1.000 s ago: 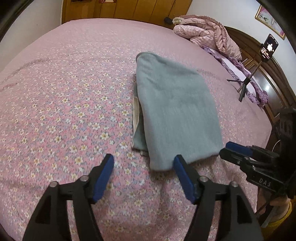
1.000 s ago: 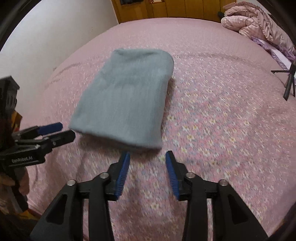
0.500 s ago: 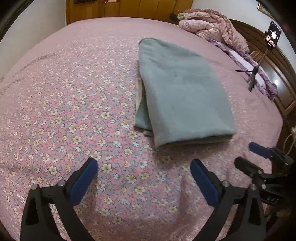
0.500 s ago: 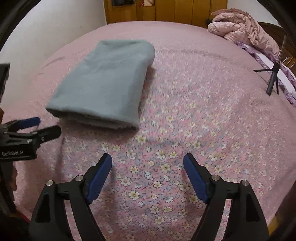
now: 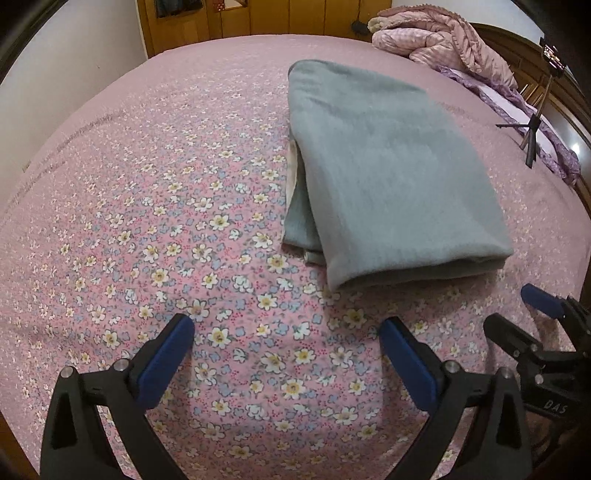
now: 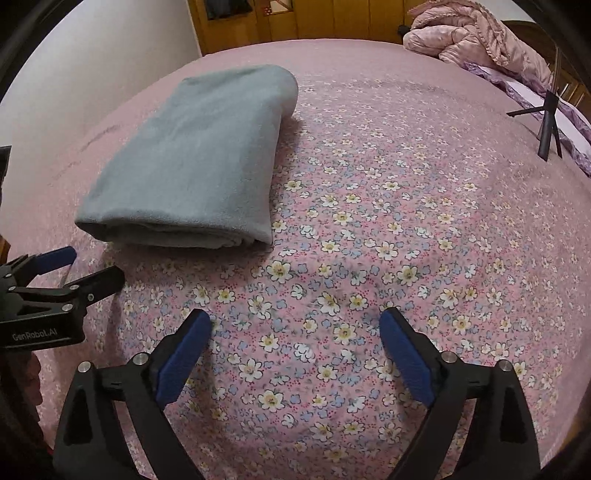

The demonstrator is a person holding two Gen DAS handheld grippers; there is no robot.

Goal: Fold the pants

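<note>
The grey-blue pants (image 5: 388, 173) lie folded into a thick rectangle on the pink flowered bedspread (image 5: 166, 221); they also show in the right wrist view (image 6: 195, 158). My left gripper (image 5: 286, 328) is open and empty, low over the bedspread just in front of the pants' near edge. My right gripper (image 6: 295, 325) is open and empty, over the bedspread to the right of the pants. Each gripper shows at the edge of the other's view, the right one (image 5: 535, 314) and the left one (image 6: 74, 269).
A pink quilted blanket (image 5: 443, 40) is heaped at the far right of the bed. A phone on a small tripod (image 5: 532, 125) stands at the right side, also in the right wrist view (image 6: 546, 125). Wooden wardrobe doors (image 6: 314, 18) stand behind the bed.
Both grippers opened wide, the right from half shut at the pants' near edge, and drew back from the pants. The pants stay folded where they lay.
</note>
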